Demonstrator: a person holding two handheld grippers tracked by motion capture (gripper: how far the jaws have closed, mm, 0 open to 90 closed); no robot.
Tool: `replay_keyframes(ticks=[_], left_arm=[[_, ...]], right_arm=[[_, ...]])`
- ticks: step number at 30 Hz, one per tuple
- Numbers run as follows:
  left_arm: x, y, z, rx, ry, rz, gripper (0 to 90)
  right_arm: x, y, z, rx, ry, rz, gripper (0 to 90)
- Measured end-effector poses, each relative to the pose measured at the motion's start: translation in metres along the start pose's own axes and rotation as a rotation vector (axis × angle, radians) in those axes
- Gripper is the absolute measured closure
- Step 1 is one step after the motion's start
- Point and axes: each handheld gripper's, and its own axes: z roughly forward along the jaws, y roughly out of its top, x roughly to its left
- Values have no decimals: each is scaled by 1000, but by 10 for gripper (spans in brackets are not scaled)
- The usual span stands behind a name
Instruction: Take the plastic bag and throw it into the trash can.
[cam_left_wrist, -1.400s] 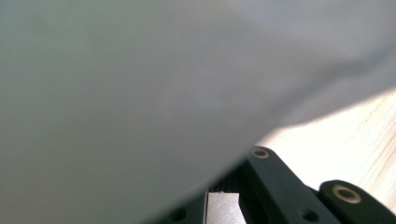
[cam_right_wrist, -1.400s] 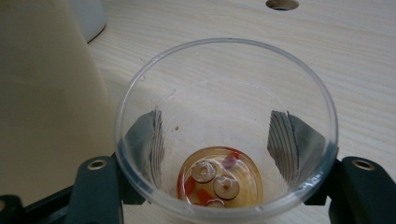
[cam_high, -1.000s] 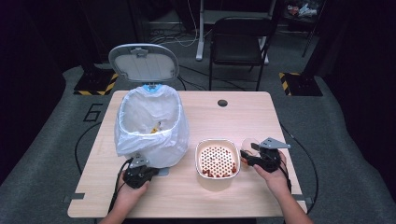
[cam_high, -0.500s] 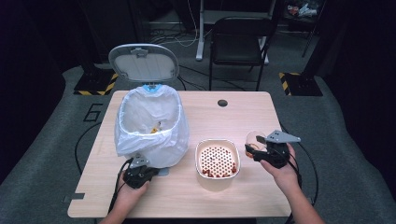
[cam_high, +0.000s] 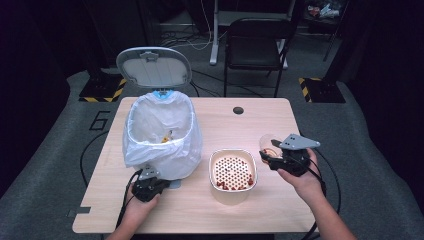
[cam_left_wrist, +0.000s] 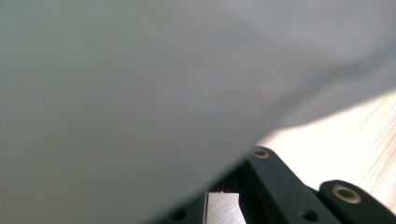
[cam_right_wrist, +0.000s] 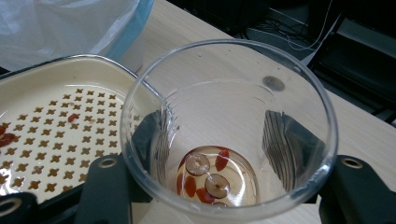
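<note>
My right gripper (cam_high: 272, 157) is shut on a clear plastic cup (cam_high: 268, 142) and holds it upright above the table, just right of a cream strainer bowl (cam_high: 233, 151). In the right gripper view the jaws clamp the cup (cam_right_wrist: 229, 88) from both sides. At its bottom lie a little liquid, red berries and round slices. The strainer (cam_right_wrist: 56, 121) has a few red bits on its perforated floor. My left gripper (cam_high: 150, 181) rests on the table against the foot of a bin lined with a white bag (cam_high: 160, 145). The bag (cam_left_wrist: 140, 93) hides what lies between its jaws.
The bin's grey lid (cam_high: 153, 67) stands open at the back. The wooden table (cam_high: 225, 210) has a round cable hole (cam_high: 238, 110) near its far edge. A black folding chair (cam_high: 257, 45) stands behind the table. Cables trail from both grippers.
The right hand has lifted the cup up off the table and slightly to the right. The left hand and its gripper have stayed put.
</note>
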Motion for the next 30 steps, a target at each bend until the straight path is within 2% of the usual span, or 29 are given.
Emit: replay_keyframes(ticks=[15,16,17,22,26,30], left_arm=[[0,0,0,0,1,4,900],[0,0,0,0,0,1,900],[0,0,0,0,0,1,900],[0,0,0,5,5,4,900],[-1,0,0,4,5,2,900],[0,0,0,5,5,4,900]], right_arm=[[14,13,2,53,-41,-132,409],[16,15,2,61,-44,-160,409],[16,15,2,61,-44,-160,409],[20,22,1,80,-44,-227,413],[22,25,1,93,-49,-257,414],[24,27,2,93,-46,-267,416]])
